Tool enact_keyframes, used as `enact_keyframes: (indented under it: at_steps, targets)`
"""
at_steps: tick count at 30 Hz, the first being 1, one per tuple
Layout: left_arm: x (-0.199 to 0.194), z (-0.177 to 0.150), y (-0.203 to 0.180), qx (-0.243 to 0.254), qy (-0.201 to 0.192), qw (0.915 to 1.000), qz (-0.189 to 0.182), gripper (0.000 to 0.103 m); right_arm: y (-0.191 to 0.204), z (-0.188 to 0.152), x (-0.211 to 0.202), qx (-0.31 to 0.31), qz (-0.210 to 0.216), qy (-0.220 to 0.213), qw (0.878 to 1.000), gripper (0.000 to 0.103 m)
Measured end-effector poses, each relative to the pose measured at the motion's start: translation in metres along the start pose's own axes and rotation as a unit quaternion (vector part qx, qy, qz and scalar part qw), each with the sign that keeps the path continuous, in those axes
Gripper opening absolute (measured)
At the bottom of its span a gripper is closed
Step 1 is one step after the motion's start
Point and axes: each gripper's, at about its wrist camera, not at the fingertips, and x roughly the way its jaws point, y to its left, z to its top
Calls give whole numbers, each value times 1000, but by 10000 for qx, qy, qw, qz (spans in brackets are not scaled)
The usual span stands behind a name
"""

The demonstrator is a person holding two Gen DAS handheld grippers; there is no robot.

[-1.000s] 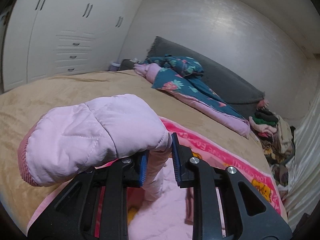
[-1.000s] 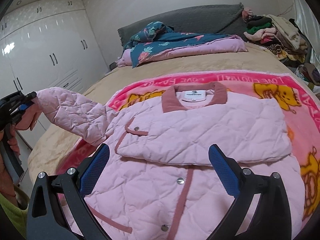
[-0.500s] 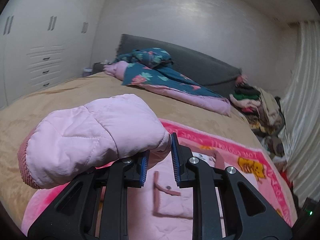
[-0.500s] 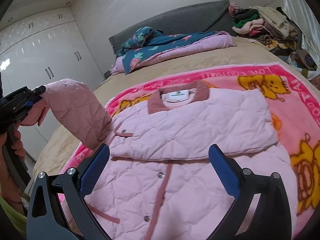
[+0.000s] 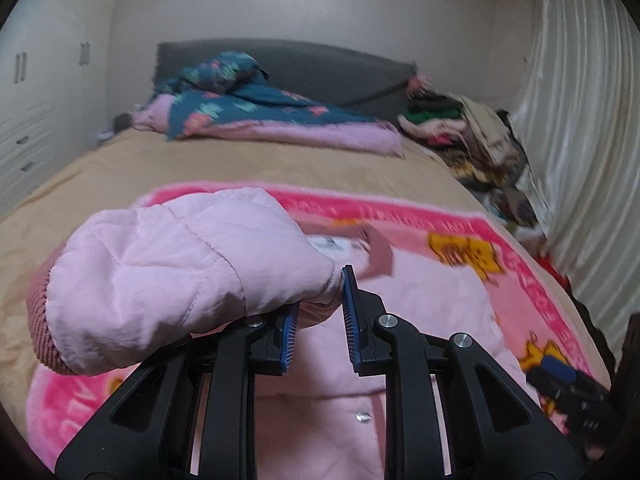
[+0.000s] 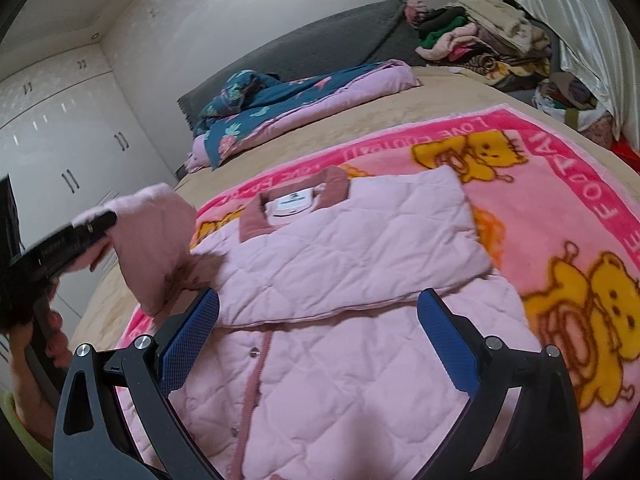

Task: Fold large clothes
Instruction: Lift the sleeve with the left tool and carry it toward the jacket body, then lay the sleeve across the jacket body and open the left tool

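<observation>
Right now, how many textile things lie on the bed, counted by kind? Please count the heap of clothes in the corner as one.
Pink quilted jacket: 1
Pink cartoon-bear fleece blanket: 1
Dark teal floral quilt with pink lining: 1
Heap of mixed clothes: 1
Total: 4

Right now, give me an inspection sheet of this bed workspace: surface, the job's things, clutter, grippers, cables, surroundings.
Surface: tan bed cover with a pink cartoon blanket spread on it.
Job's things: pink quilted jacket lies front up on the blanket, one sleeve already folded across the chest; the other sleeve is lifted off the bed.
Clutter: floral quilt bunched near the headboard; pile of clothes at the far corner.
Grippers: left gripper shut on the sleeve near its cuff; right gripper open above the jacket's lower front, holding nothing.
Cables: nothing seen.
Surroundings: white wardrobe, grey headboard, pale curtain.
</observation>
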Motion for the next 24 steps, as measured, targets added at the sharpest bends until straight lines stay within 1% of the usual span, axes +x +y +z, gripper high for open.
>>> enact_keyframes:
  at_steps: [5, 7, 11, 13, 15, 17, 19, 21, 24]
  targets:
    - [22, -25, -14, 72, 340, 9992, -180, 13, -16, -1, 0, 130, -129, -4, 9998, 99]
    - [30, -38, -21, 173, 453, 9985, -244, 13, -21, -1, 1, 176, -176, 2, 9997, 99]
    - [41, -54, -37, 548, 580, 9963, -305, 13, -30, -3, 0, 232, -267, -5, 9994, 99]
    - [46, -61, -49, 901, 606, 9937, -261, 13, -35, -3, 0, 294, -309, -16, 9991, 99]
    - [51, -65, -63, 1381, 616, 9884, -173, 13, -39, -3, 0, 344, -346, -24, 9988, 99]
    - [53, -68, -71, 1730, 638, 9828, -121, 13, -44, -3, 0, 399, -372, -25, 9985, 99]
    - [59, -72, -83, 2138, 690, 9744, -97, 13, -48, -2, 1, 451, -402, -25, 9982, 99]
    - [63, -75, -89, 2325, 746, 9697, -110, 13, -49, -2, 1, 460, -402, -26, 9981, 99]
    - [69, -76, -94, 2418, 814, 9668, -136, 13, -52, 0, 1, 450, -432, -35, 9980, 99]
